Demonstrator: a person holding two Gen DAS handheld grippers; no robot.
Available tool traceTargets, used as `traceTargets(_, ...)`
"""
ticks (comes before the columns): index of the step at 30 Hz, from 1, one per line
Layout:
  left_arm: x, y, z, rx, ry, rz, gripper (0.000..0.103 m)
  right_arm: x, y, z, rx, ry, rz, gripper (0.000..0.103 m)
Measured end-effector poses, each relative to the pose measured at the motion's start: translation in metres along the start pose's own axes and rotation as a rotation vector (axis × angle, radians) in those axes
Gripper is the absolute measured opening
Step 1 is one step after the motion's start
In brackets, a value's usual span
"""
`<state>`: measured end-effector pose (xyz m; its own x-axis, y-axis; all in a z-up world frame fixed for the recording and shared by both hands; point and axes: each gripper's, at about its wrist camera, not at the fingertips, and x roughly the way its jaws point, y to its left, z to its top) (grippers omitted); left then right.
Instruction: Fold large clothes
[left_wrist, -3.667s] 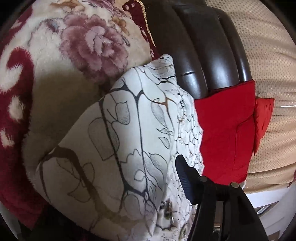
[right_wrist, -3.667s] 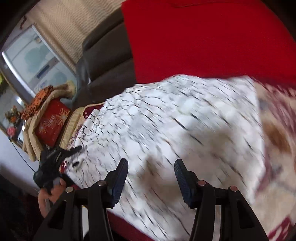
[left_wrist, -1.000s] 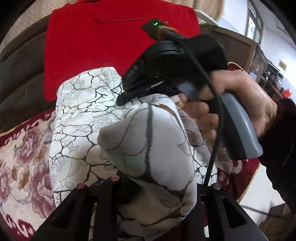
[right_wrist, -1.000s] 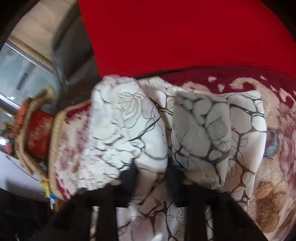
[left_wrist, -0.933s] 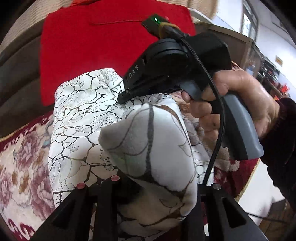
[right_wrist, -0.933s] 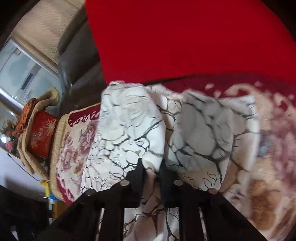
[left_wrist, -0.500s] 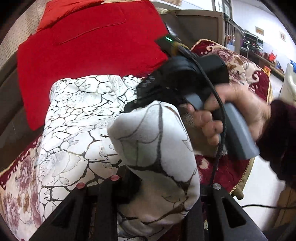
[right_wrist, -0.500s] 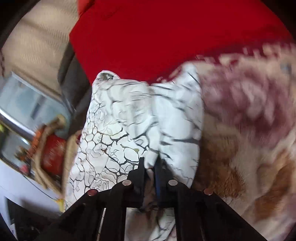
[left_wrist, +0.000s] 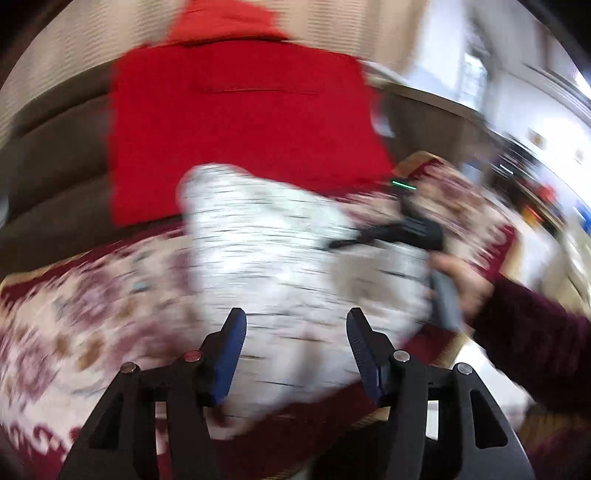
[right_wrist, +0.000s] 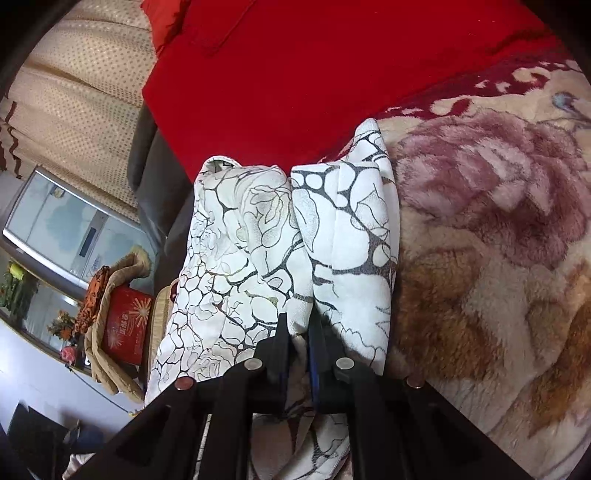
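A white garment with a black crackle print (left_wrist: 280, 254) lies folded on a floral plush blanket (left_wrist: 74, 317); this view is motion-blurred. My left gripper (left_wrist: 293, 339) is open and empty, a little back from the garment. In the right wrist view my right gripper (right_wrist: 299, 332) is shut on a fold of the garment (right_wrist: 258, 236), which bunches up on both sides of the jaws. The right gripper also shows in the left wrist view (left_wrist: 410, 232), held in a hand at the garment's right edge.
A red cloth (right_wrist: 314, 66) drapes the brown sofa back (left_wrist: 55, 173) behind the garment. The floral blanket (right_wrist: 498, 221) covers the seat. A cabinet with a red box (right_wrist: 125, 325) stands at the left. The seat's front edge (left_wrist: 436, 350) is near.
My left gripper has let go of the garment fold, opened and pulled back. My right gripper stays shut on the garment, which has settled lower onto the blanket.
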<state>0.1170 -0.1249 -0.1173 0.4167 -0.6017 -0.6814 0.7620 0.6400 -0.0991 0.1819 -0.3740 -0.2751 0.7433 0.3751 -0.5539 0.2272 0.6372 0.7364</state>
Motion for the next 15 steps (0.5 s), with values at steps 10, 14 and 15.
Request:
traceTargets(10, 0.092, 0.02, -0.02, -0.098, 0.187, 0.052, 0.06, -0.001, 0.001, 0.001, 0.01, 0.015, -0.008, 0.01)
traceTargets(14, 0.092, 0.024, -0.023, -0.135, 0.19, 0.041, 0.06, -0.02, 0.019, 0.011, 0.069, 0.028, -0.038, 0.02)
traceTargets(15, 0.09, 0.026, -0.024, -0.143, 0.187, 0.042, 0.06, -0.032, 0.034, 0.011, 0.045, 0.009, -0.039, 0.02)
